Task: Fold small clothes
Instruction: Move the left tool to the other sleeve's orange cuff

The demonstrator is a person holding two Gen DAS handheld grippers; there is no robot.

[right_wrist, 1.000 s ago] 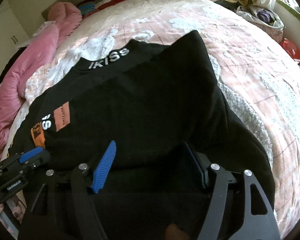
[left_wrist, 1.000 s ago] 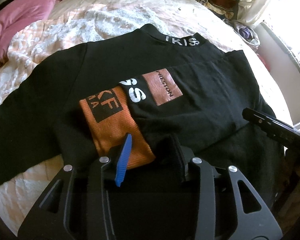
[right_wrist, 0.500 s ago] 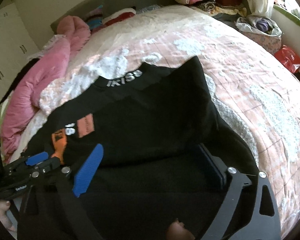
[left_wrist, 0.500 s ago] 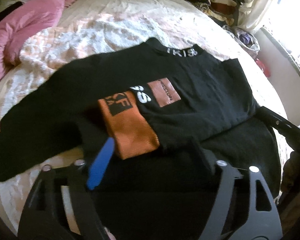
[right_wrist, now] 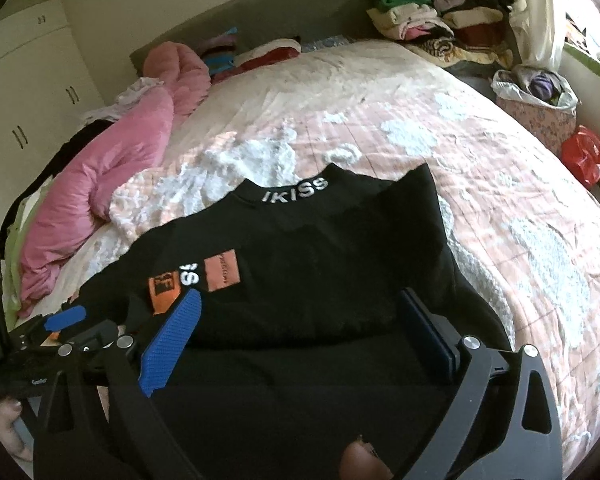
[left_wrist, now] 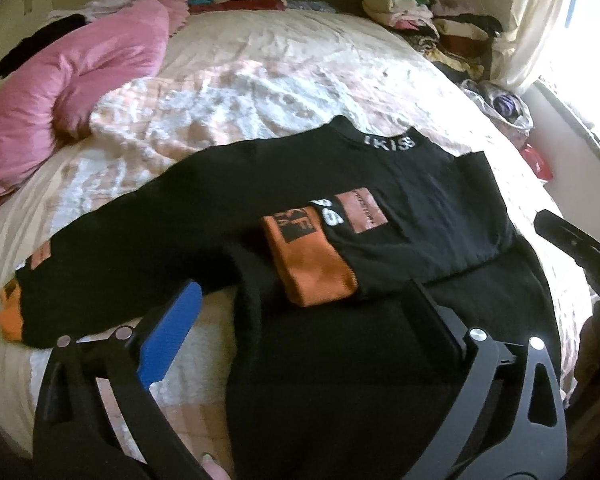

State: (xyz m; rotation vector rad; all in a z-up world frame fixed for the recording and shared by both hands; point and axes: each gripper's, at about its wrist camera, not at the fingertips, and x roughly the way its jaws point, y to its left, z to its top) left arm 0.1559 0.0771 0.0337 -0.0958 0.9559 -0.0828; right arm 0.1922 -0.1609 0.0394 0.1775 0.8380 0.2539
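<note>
A black sweater (left_wrist: 380, 184) with white collar lettering lies on the bed, also in the right wrist view (right_wrist: 320, 248). Its right sleeve is folded across the chest, ending in an orange cuff (left_wrist: 312, 268). The other sleeve stretches out to the left, with an orange cuff (left_wrist: 10, 312) at its end. My left gripper (left_wrist: 300, 320) is open and empty above the sweater's near hem. My right gripper (right_wrist: 300, 332) is open and empty over the hem further right. The left gripper also shows in the right wrist view (right_wrist: 64, 320).
The bed has a pink and white quilt (right_wrist: 420, 132). A pink duvet (left_wrist: 72, 80) lies bunched at the left. Stacks of clothes (right_wrist: 440, 20) sit at the far right corner. A bag (right_wrist: 536, 100) and a red bag (right_wrist: 588, 156) stand beside the bed at right.
Both grippers have opened wide, let go of the sweater and pulled back and up. The folded sleeve now lies on the chest; more of the bed is in view.
</note>
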